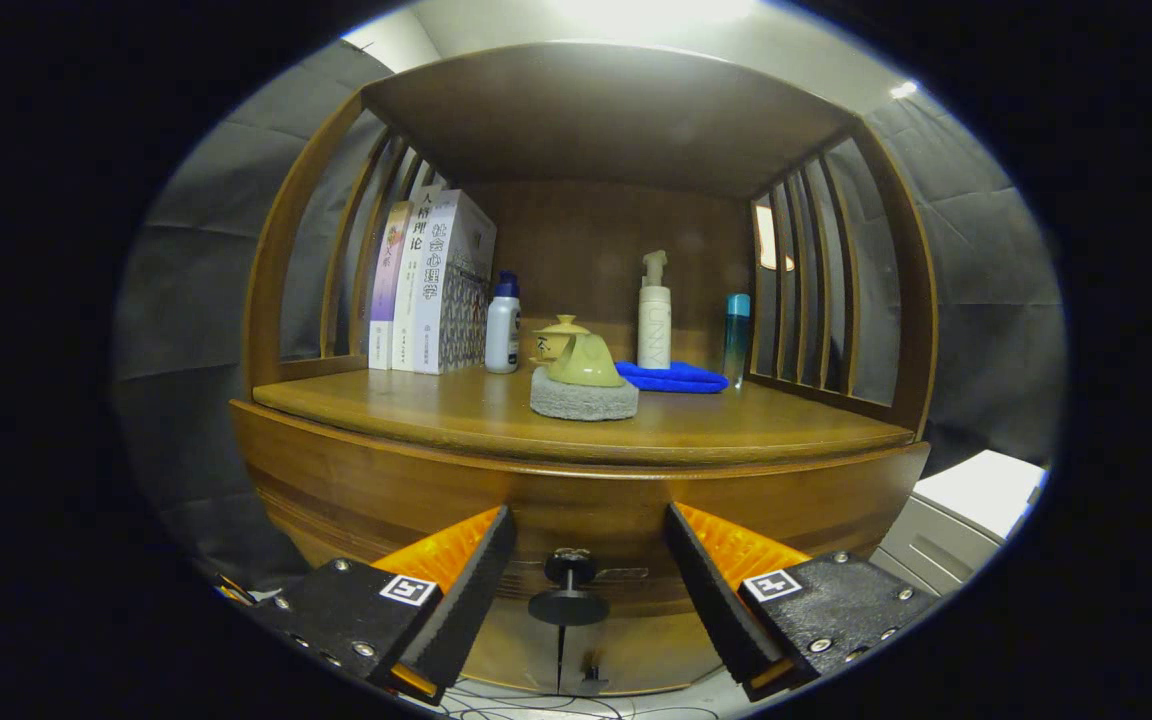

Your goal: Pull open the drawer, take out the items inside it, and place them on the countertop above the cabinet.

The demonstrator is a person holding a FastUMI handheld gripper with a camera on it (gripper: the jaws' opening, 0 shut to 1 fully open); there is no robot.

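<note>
My claw (586, 560) is spread wide, grasping nothing, fingers level with the front of a wooden cabinet (356, 490). The drawer (596, 520) sits closed under the curved edge of the tabletop (736, 425). Its small dark knob (568, 588) stands between my two fingers, touched by neither. I cannot see what the drawer holds.

On the tabletop above, beyond the fingers:
- a yellow-green teapot (581, 355) resting on a round grey pad (583, 399), near the middle
- a folded blue cloth (671, 377) just right of the pad
- a white pump bottle (653, 315) behind the cloth, upright
- a slim teal bottle (736, 338) further right, by the slatted side
- a white bottle with a blue cap (503, 328) left of the teapot
- three books (426, 290) standing upright at the left, against the slats

A wooden shelf board roofs the tabletop. Grey cloth lines the booth around the cabinet. A white unit (966, 510) sits low to the right of the cabinet. Thin cables (536, 705) lie on the floor below the drawer.
</note>
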